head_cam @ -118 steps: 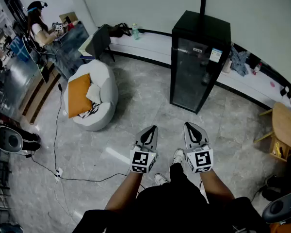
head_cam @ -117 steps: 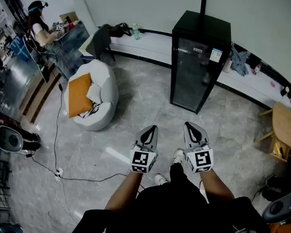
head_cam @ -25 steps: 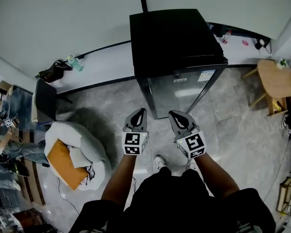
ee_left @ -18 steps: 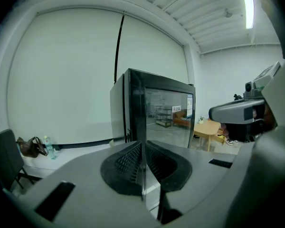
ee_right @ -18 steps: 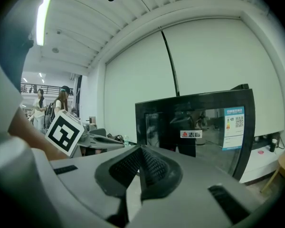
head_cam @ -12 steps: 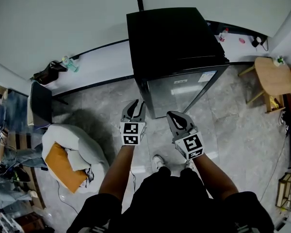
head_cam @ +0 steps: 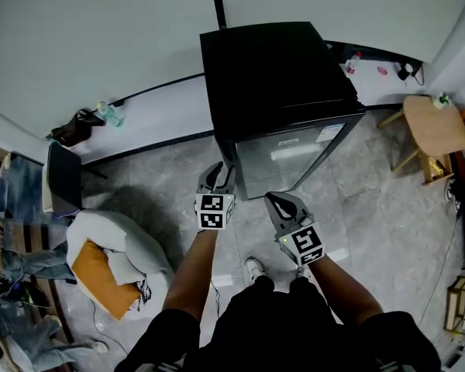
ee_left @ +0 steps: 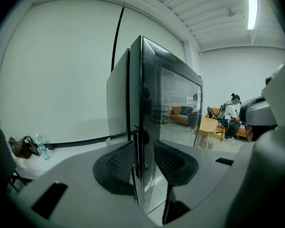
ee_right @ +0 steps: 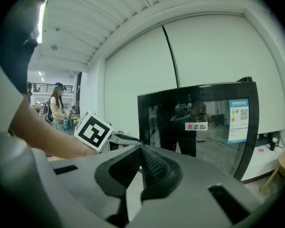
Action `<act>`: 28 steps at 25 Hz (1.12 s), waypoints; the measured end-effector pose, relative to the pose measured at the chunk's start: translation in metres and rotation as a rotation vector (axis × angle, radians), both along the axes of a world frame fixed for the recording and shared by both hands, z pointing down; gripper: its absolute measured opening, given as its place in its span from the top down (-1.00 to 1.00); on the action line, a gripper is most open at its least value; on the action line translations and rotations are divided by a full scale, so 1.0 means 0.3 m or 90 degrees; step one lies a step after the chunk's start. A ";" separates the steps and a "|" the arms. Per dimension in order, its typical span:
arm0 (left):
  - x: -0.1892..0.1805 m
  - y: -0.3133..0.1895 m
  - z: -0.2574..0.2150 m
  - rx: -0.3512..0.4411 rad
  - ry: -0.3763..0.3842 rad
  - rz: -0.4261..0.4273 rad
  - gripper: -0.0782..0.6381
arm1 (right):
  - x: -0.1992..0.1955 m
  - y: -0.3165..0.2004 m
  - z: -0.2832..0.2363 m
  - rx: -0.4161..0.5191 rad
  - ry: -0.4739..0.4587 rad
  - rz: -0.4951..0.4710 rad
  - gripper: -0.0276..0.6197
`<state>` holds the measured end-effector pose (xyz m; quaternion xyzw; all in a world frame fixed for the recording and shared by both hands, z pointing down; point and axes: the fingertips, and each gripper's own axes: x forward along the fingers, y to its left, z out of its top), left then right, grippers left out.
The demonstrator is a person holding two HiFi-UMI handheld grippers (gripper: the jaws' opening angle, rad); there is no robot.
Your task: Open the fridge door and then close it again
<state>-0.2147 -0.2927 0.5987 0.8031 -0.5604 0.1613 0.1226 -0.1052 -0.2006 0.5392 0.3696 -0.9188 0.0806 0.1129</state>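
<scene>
A black fridge (head_cam: 275, 68) with a glass door (head_cam: 294, 157) stands against the wall, its door closed. My left gripper (head_cam: 217, 175) reaches the door's left front corner. In the left gripper view its jaws (ee_left: 144, 148) are opening, and the door's upright edge (ee_left: 141, 103) stands in the gap between them, with the pads (ee_left: 118, 160) not pressing on it. My right gripper (head_cam: 279, 202) hangs a little back from the glass, shut with nothing between its fingers (ee_right: 141, 152). The left gripper's marker cube (ee_right: 92, 131) shows in the right gripper view.
A white beanbag with an orange cushion (head_cam: 112, 250) lies on the floor at the left. A round wooden table (head_cam: 434, 122) stands right of the fridge. A white ledge (head_cam: 155, 111) with a bottle (head_cam: 108, 115) runs along the wall. A person (ee_right: 54, 106) stands far off.
The left gripper has moved forward to the fridge door's left corner and its jaws have gone from shut to open. The right gripper has kept about its place, still shut.
</scene>
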 end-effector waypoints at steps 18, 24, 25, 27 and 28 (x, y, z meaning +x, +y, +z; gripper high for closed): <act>0.030 -0.034 -0.002 -0.022 -0.006 0.047 0.43 | 0.068 0.005 0.042 -0.016 -0.013 0.030 0.89; 0.022 -0.025 0.000 -0.031 -0.016 0.022 0.43 | 0.082 -0.004 0.033 -0.013 -0.018 0.047 0.89; 0.023 -0.018 0.001 -0.033 -0.017 0.022 0.43 | 0.079 -0.004 0.027 -0.010 -0.019 0.045 0.89; 0.034 0.013 0.003 -0.032 -0.015 0.026 0.44 | 0.079 -0.003 0.023 -0.007 -0.021 0.043 0.89; 0.044 0.033 0.004 -0.029 -0.012 0.028 0.44 | 0.081 -0.002 0.026 -0.009 -0.020 0.044 0.89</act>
